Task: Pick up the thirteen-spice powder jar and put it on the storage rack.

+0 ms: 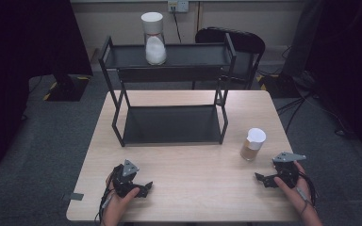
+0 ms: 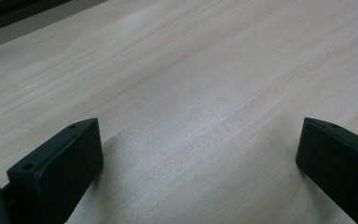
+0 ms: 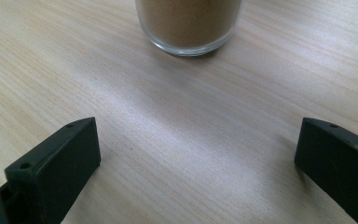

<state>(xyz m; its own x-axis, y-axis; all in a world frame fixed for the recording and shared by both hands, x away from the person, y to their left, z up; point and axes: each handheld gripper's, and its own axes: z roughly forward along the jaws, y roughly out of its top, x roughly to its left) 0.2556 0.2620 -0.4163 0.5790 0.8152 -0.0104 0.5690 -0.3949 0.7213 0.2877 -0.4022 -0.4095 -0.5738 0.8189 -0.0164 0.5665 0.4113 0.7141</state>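
Right gripper [image 1: 264,179] sat low over the table [image 1: 193,188] at its right front corner, jaws spread wide, nothing between them, no contact with the jar. Right gripper [image 3: 198,154] view put the jar of brown powder [image 3: 189,23] straight ahead of the open jaws, near but clear, standing upright on the wood. High view showed that same jar of brown powder [image 1: 252,144] with a white lid, just beside the right gripper and off the rack's front right leg.

Left gripper [image 1: 139,184] rested at the left front, jaws also wide, empty. Left gripper [image 2: 198,154] view gave bare wood grain between them.

High view added the black two-tier rack [image 1: 169,89] at the back of the table, with a jar of white powder [image 1: 154,40] upright on its top shelf.
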